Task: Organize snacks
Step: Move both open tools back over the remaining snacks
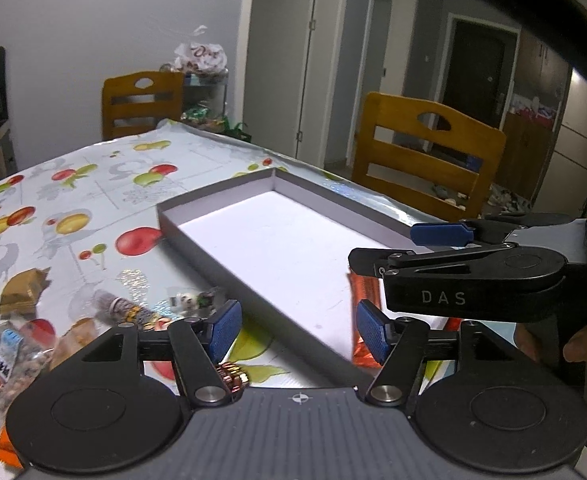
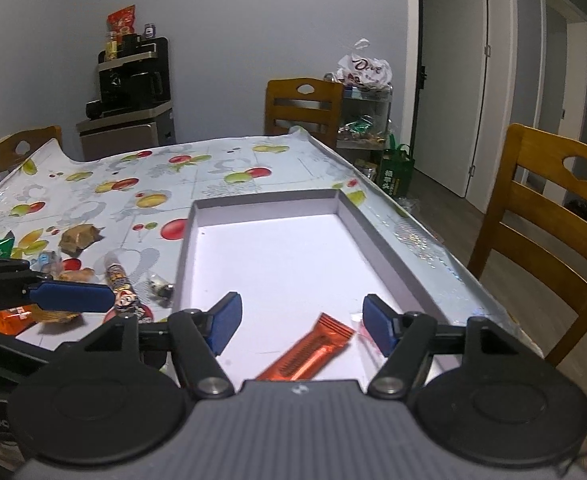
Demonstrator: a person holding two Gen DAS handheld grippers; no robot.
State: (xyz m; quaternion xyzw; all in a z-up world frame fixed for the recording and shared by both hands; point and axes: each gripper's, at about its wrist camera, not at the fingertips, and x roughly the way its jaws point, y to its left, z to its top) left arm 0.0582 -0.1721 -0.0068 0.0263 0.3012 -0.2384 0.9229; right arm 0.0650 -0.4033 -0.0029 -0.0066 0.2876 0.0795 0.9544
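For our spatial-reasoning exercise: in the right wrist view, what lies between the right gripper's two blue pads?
An orange snack bar lies in the grey box, under the gap of the open right gripper; nothing is gripped.

We see a shallow grey tray [image 2: 377,240], white inside, holding one orange bar wrapper [image 2: 309,350] lying flat, diagonal, near its front edge. Loose snacks [image 2: 121,280] sit scattered on the tablecloth just left of it.
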